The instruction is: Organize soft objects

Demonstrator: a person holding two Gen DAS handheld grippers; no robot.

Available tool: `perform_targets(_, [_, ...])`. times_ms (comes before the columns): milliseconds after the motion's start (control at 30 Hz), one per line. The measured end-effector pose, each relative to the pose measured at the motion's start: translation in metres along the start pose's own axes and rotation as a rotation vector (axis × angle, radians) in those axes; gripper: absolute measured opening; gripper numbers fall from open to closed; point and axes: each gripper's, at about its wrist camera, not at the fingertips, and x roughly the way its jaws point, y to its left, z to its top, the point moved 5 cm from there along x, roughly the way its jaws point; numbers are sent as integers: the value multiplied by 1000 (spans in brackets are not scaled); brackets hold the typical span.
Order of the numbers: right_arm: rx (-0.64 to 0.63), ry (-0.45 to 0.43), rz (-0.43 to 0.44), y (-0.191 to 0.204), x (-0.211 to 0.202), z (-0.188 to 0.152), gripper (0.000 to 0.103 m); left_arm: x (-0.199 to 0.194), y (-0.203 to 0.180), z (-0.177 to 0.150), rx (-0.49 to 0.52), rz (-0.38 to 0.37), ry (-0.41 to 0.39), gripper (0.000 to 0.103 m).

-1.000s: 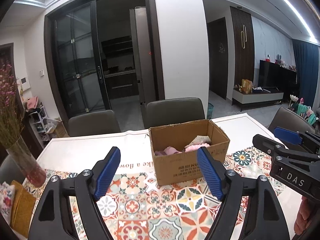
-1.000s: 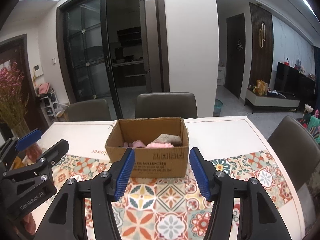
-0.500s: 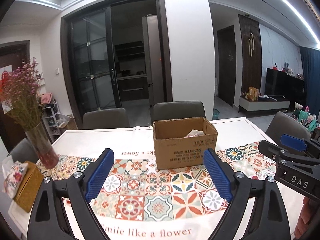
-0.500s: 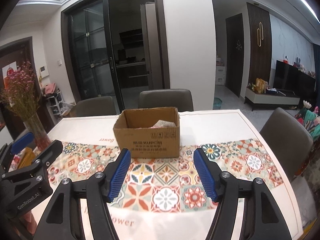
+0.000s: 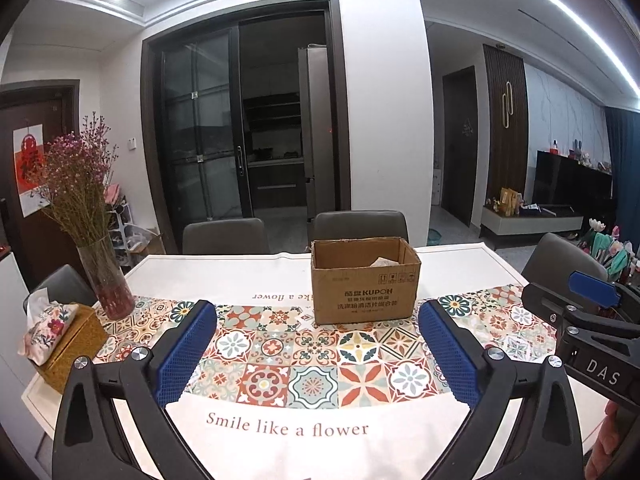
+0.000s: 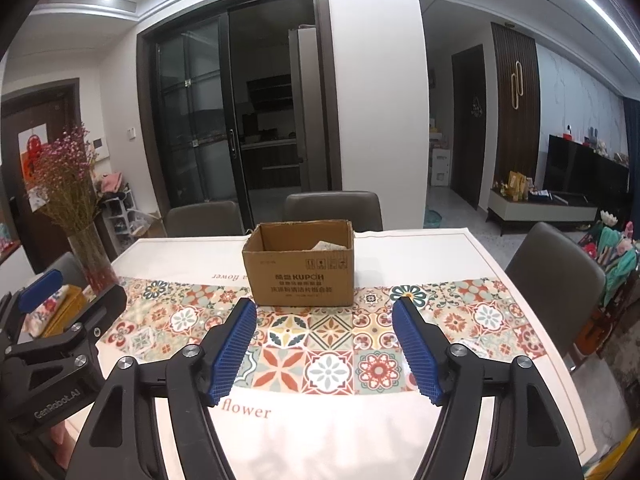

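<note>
An open cardboard box (image 5: 365, 280) stands on the patterned tablecloth past the middle of the table; it also shows in the right wrist view (image 6: 301, 268). A pale soft item (image 5: 383, 261) peeks over its rim, also seen in the right wrist view (image 6: 329, 246); the rest of its contents are hidden. My left gripper (image 5: 318, 354) is open and empty, well short of the box above the near table. My right gripper (image 6: 325, 350) is open and empty, likewise back from the box. Each gripper shows at the edge of the other's view.
A glass vase of dried pink flowers (image 5: 105, 276) stands at the table's left. A floral tissue box on a yellow holder (image 5: 60, 338) sits at the near left corner. Grey chairs (image 5: 360, 226) stand behind and to the right (image 6: 556, 280) of the table.
Both grippers have pulled back from the box toward the near table edge. The box looks smaller and its contents have dropped mostly out of sight. Both stay open.
</note>
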Motion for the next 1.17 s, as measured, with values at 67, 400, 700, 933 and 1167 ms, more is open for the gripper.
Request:
perform_targets(67, [3,-6,1,-2,-7,-3,71,-8,0,-3,0,-5,0,103])
perform_targets(400, [6,-9,6,-4,-35,-19,71,-39,-6,-17,12,16,-2,103])
perform_targets(700, [1,-13,5,-6,-44,-26,71,-47,-7,-24,0,4,13,103])
perform_targets(933, [1,-11,7,-5,-45,-27,71,-51,-7,-25,1,13,4,103])
perform_targets(1167, [-1,-14,6,-5,-44,-28,71,-49,-7,-24,4,25,-7,103])
